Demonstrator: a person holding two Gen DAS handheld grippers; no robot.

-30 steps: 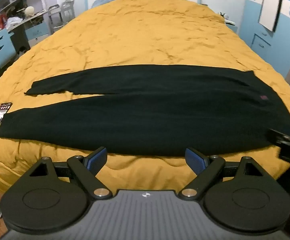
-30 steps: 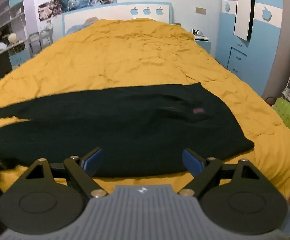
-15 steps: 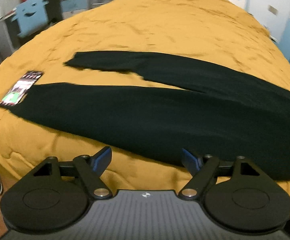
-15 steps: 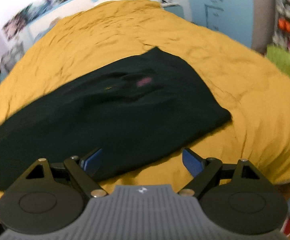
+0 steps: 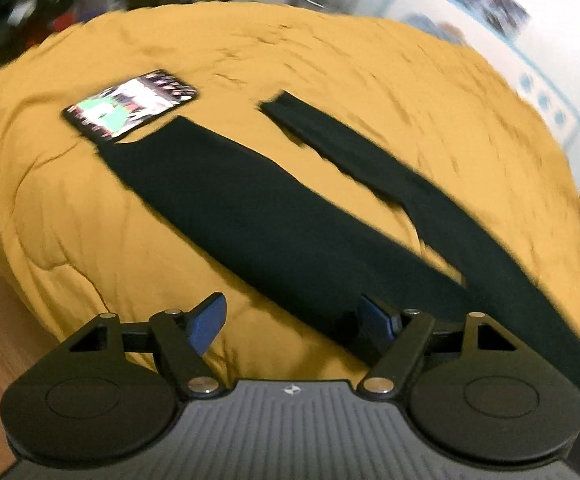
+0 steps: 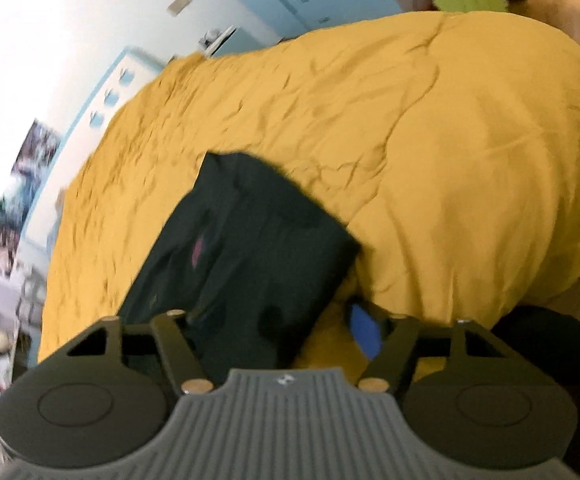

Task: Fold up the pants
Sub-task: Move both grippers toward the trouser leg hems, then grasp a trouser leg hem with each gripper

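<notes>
Mustard-yellow quilted bedspread [image 5: 430, 92] covers the bed and serves as the work surface. Folding has not begun: the black fabric pants [image 5: 250, 216] lie flat and unfolded on the bedspread, both legs spread apart with yellow showing between them.

Left gripper [image 5: 290, 320]: jaws apart, holding nothing. The near leg's lower edge passes just beyond its blue fingertips [image 5: 210, 320]; whether it touches the cloth cannot be determined.

Right gripper [image 6: 274, 332]: jaws apart, holding nothing, straddling the near corner of the pants' waist end [image 6: 250, 248].

Farther out, the near leg's cuff ends beside a lit smartphone [image 5: 130, 106] lying on the bedspread; the far leg's cuff lies well apart from it.

Remaining, by estimate: grasp, lay leg on leg, fold lengthwise.
</notes>
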